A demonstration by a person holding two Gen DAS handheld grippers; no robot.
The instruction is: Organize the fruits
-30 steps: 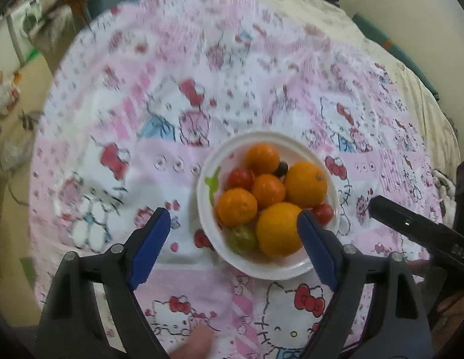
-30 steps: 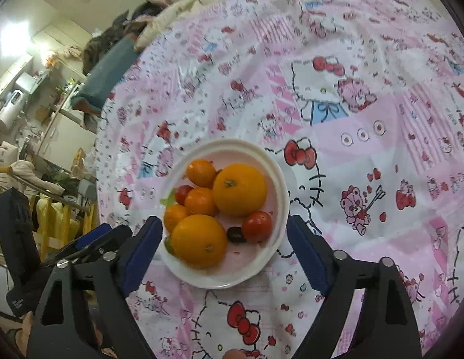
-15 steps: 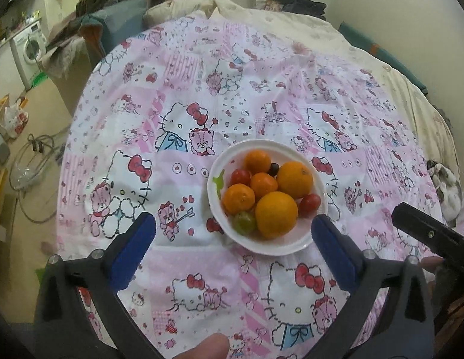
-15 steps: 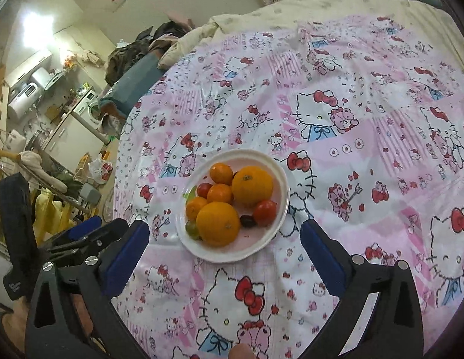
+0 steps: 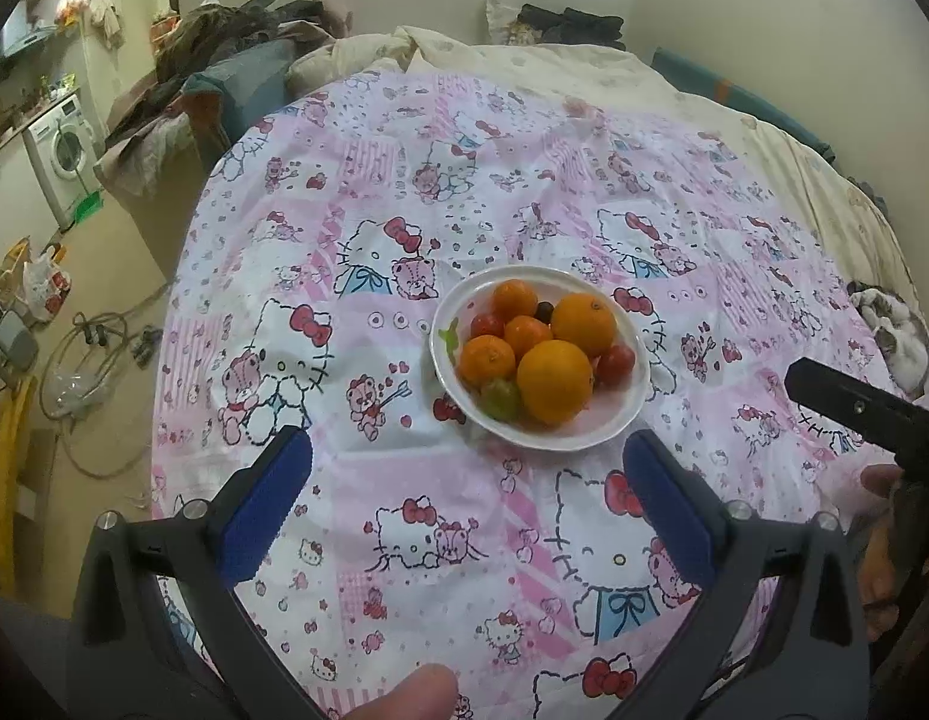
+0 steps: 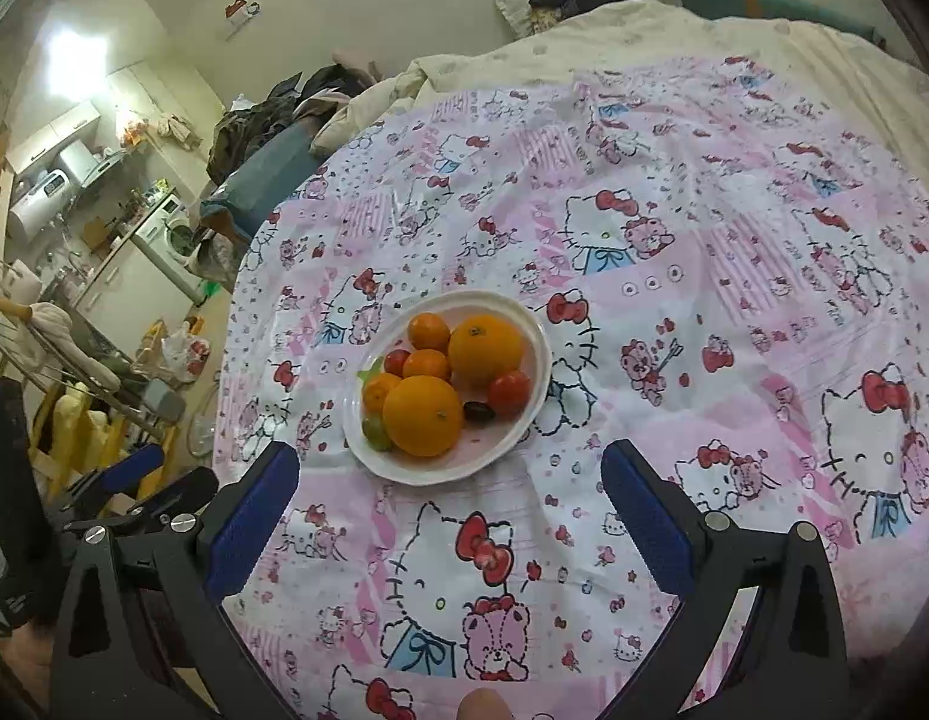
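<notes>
My left claw (image 5: pixel 464 480) and right claw (image 6: pixel 449 486) both stand spread wide and empty, nothing between the blue pads (image 5: pixel 266 504), which hang clear above the cloth (image 5: pixel 524 192). I hold them side by side, tilted down toward the plate (image 5: pixel 635 396), so each camera takes in the whole pile; the right claw's black body shows at the right edge of the left view, and the left claw's pads at the lower left of the right view.

The plate sits near the middle of the pink cartoon cloth, just beyond my pads. All the fruit is gathered on it:
- two large oranges (image 5: pixel 554 381), touching, on the plate's right half;
- three small mandarins (image 5: pixel 487 360) packed to their left;
- two red tomatoes (image 6: pixel 509 393), one among the mandarins, one at the right rim;
- a green fruit (image 5: pixel 500 399) wedged at the near edge;
- a dark grape-like fruit (image 6: pixel 479 411), low between the oranges.

No fruit lies loose on the cloth, so I judge the sorting done, or nearly so. The heap leans on itself; the round pieces at the rim look the likeliest to roll if the plate is nudged. A fingertip (image 5: pixel 410 693) of mine shows at the bottom edge.
</notes>
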